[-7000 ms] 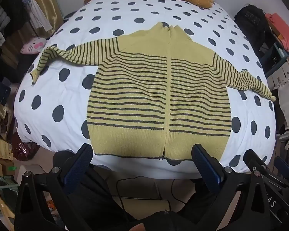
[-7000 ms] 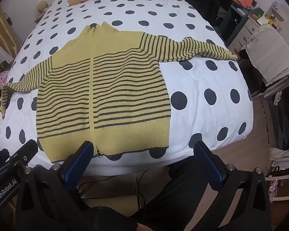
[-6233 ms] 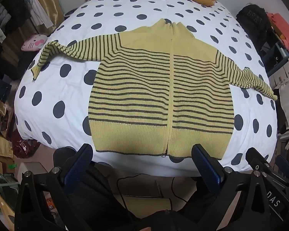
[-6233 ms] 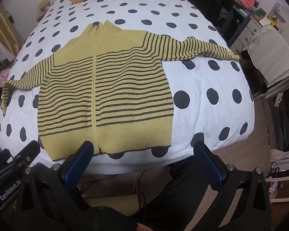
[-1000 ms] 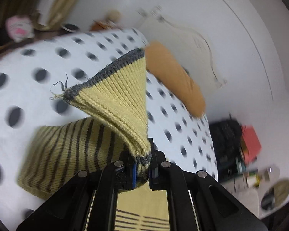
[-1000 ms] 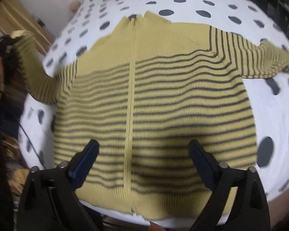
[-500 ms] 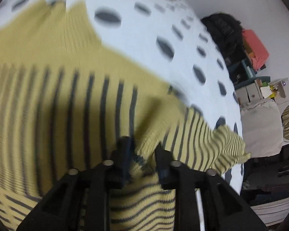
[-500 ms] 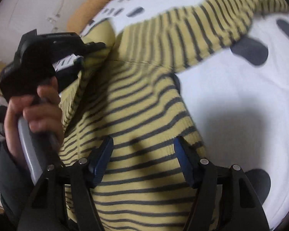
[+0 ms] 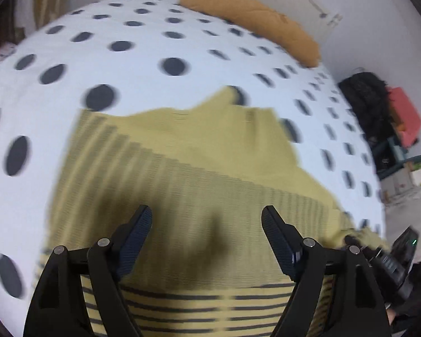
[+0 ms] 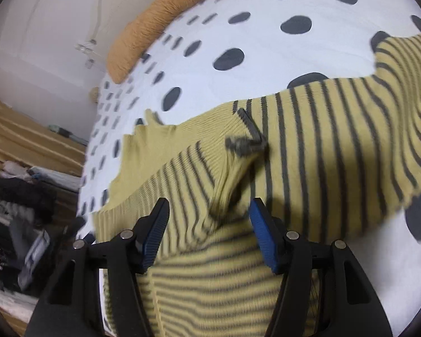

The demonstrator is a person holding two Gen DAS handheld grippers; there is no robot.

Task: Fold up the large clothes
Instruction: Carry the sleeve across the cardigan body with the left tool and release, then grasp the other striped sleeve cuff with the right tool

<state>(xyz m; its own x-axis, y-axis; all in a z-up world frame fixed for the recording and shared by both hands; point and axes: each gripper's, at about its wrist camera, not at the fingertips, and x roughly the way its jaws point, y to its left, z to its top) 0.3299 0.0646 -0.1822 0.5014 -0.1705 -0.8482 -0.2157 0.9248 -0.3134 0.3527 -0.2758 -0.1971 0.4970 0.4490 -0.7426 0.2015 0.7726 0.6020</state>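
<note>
A yellow striped sweater lies flat on a polka-dot bed. One sleeve is folded across its chest, the grey cuff resting just ahead of the right gripper. The other sleeve runs out to the right, nearer that hand. The left gripper has just been opening, the right narrowing; both stand apart, empty.

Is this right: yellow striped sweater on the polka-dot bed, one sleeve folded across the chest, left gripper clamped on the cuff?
Not quite. The left gripper is open: its jaws have just been opening and stand apart with nothing between them, as the left wrist view shows. The sweater does lie on the polka-dot bed, with one sleeve's cuff folded across the chest.
</note>
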